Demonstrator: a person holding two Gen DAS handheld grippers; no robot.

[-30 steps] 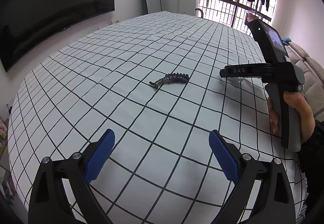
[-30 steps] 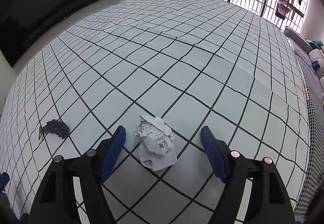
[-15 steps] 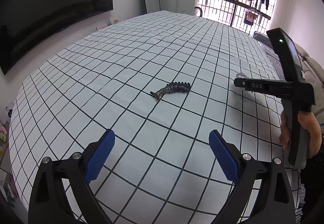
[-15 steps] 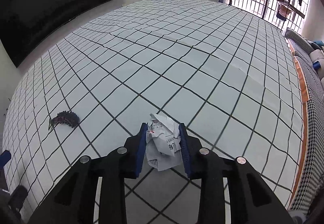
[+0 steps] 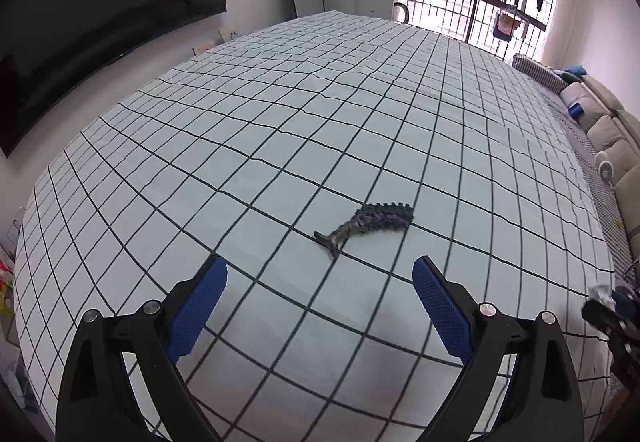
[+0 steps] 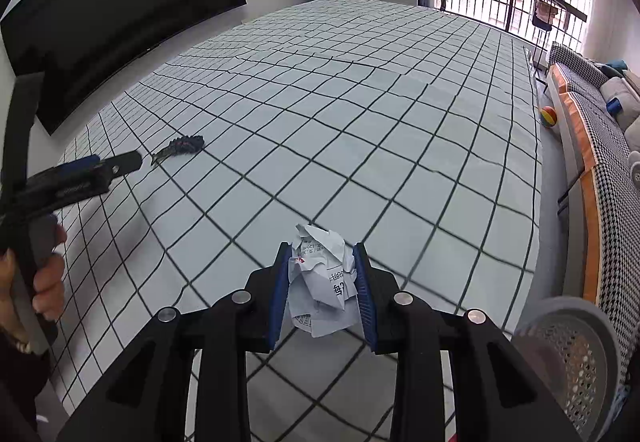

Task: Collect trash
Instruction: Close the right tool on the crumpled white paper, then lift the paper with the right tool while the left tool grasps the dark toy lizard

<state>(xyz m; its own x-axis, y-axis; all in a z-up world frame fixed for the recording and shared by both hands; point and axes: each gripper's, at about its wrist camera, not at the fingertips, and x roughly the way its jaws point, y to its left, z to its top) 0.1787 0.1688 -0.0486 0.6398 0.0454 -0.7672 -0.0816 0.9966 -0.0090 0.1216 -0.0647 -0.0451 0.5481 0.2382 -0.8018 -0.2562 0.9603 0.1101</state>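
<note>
Right gripper (image 6: 322,284) pinches crumpled paper (image 6: 322,282), left gripper (image 5: 318,312) gaping; carry step, next drop into mesh bin (image 6: 572,358).

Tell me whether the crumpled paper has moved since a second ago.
Yes. The crumpled paper lay on the checked cloth; now the right gripper, its jaws just closed on it, holds it lifted beside the mesh basket.
</note>
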